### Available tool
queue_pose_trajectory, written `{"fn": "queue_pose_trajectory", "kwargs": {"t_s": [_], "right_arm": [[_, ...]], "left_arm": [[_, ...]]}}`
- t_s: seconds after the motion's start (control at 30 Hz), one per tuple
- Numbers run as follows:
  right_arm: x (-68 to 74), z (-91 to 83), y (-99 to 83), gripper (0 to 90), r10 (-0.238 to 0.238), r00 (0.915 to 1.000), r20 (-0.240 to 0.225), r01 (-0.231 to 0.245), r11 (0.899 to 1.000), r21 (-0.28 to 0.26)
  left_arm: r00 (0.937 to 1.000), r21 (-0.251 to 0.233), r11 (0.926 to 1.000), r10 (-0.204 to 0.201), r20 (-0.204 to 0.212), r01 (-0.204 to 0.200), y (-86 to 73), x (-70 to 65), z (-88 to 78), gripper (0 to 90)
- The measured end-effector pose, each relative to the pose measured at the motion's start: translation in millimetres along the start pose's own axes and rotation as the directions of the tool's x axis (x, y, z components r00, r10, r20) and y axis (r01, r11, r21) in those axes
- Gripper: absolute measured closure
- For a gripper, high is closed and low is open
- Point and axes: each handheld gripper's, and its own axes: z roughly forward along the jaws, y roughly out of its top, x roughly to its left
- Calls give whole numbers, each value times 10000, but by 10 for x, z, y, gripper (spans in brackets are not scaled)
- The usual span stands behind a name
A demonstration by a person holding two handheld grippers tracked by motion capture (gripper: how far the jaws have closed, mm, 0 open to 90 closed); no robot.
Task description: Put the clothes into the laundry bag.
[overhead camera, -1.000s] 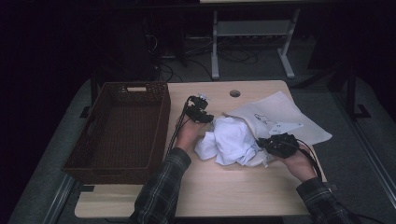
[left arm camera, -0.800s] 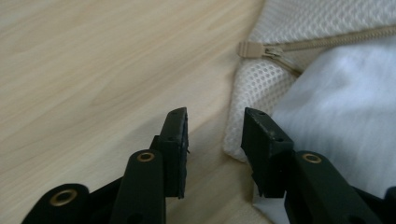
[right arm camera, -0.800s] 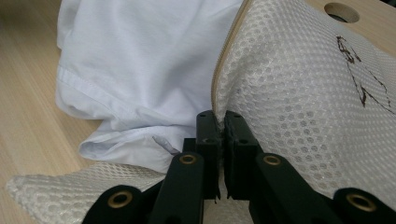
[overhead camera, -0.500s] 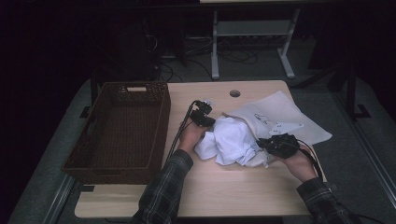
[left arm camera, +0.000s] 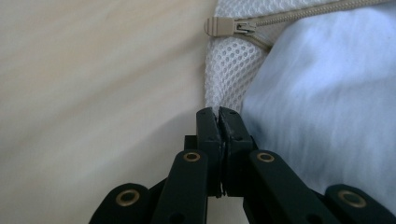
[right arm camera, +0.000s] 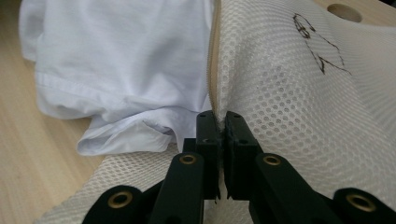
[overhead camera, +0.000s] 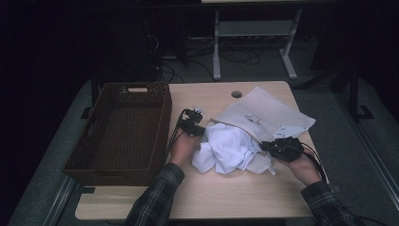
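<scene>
- Left gripper (left arm camera: 218, 112): jaws pinched on mesh bag (right arm camera: 299, 112) edge; thin hold may slip.
- Right gripper (right arm camera: 217, 115): clamped on bag's zipper edge.
- White shirt (overhead camera: 226, 148): mid-table, half out of bag; could snag.

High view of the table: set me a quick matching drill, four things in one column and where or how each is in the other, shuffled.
Things:
1. brown woven basket
2. crumpled white cloth garment
3. white mesh zip bag
4. tan zipper pull

Place or state:
A. at the closed end of the zip, by the bag's edge
B. half out of the bag's mouth
C. pinched at its edge by both grippers
D. empty, at the table's left

Pairs: 1-D, 2-B, 3-C, 4-A
</scene>
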Motion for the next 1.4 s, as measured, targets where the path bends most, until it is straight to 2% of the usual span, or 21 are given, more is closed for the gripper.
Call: {"fn": "queue_pose_trajectory", "kwargs": {"t_s": [0.07, 0.2, 0.23, 0.27, 0.37, 0.47, 0.57, 0.67, 0.77, 0.83, 0.93, 0.97, 1.03, 1.13, 1.17, 1.2, 1.23, 1.3, 1.33, 1.37, 1.4], "right_arm": [[34, 4, 12, 849, -125, 9999, -98, 125, 9999, -11], [64, 11, 27, 849, -176, 9998, -125, 177, 9998, 51], [68, 10, 30, 849, -178, 9997, -136, 178, 9998, 34], [68, 10, 30, 849, -178, 9997, -136, 178, 9998, 34], [58, 2, 27, 849, -169, 9997, -182, 169, 9999, -11], [56, -2, 26, 849, -138, 9997, -215, 138, 9999, -29], [57, 1, 25, 849, -164, 9996, -226, 164, 9999, -17], [65, 1, 29, 849, -137, 9997, -214, 137, 9999, 11], [69, -1, 29, 848, -146, 9996, -221, 146, 9999, 26], [69, -2, 28, 849, -148, 9996, -226, 149, 9999, 28], [72, -4, 26, 848, -144, 9996, -236, 144, 9999, 20], [75, -4, 24, 849, -151, 9996, -251, 152, 9999, 28], [77, -5, 23, 849, -143, 9996, -262, 144, 9999, 35], [77, -8, 22, 849, -166, 9995, -282, 167, 9999, 27], [77, -10, 21, 849, -164, 9995, -282, 164, 9999, 31], [76, -11, 20, 848, -163, 9995, -283, 164, 9999, 35], [74, -11, 19, 848, -170, 9994, -295, 171, 9998, 40], [75, -12, 16, 848, -168, 9994, -296, 170, 9998, 50], [74, -11, 15, 849, -164, 9994, -302, 165, 9999, 51], [73, -11, 14, 849, -163, 9994, -304, 165, 9999, 45], [74, -11, 13, 849, -164, 9994, -305, 166, 9998, 55]], "left_arm": [[10000, -45, 10000, -74, 2, 74, -128, -29, -121, 874], [10000, -274, 9996, 27, -74, -29, -185, -69, -227, 851], [10000, -380, 9993, 23, -54, -25, -194, -73, -271, 796], [10000, -595, 9982, -55, 16, 55, -201, -71, -322, 796], [9985, -1238, 9920, -189, 505, 250, -195, -67, -513, 697], [9944, -1725, 9849, 296, 1013, -118, -185, -160, -700, 623], [9816, -2020, 9769, 1036, 1602, -702, -195, -329, -841, 561], [9592, -2230, 9667, 1756, 2214, -1255, -205, -521, -926, 509], [9348, -2389, 9535, 2445, 2577, -1835, -215, -720, -977, 499], [9179, -2432, 9447, 2849, 2761, -2201, -223, -852, -981, 494], [8901, -2264, 9275, 3552, 2855, -2975, -250, -1033, -913, 467], [8830, -2154, 9212, 3762, 2808, -3240, -267, -1085, -871, 453], [8724, -1799, 9139, 4020, 2779, -3639, -305, -1163, -760, 447], [8592, -1380, 9127, 4086, 3079, -3846, -368, -1232, -587, 434], [8567, -1211, 9106, 4129, 3091, -3951, -385, -1249, -540, 432], [8503, -1025, 9044, 4246, 3109, -4141, -397, -1255, -500, 431], [8509, -910, 9043, 4237, 3107, -4171, -414, -1269, -458, 427], [8484, -620, 8961, 4368, 2991, -4395, -445, -1281, -384, 421], [8491, -496, 8946, 4380, 2951, -4442, -462, -1284, -353, 421], [8538, -458, 8964, 4346, 2865, -4409, -480, -1290, -328, 425], [8516, -353, 8904, 4451, 2768, -4538, -488, -1286, -312, 439]]}}
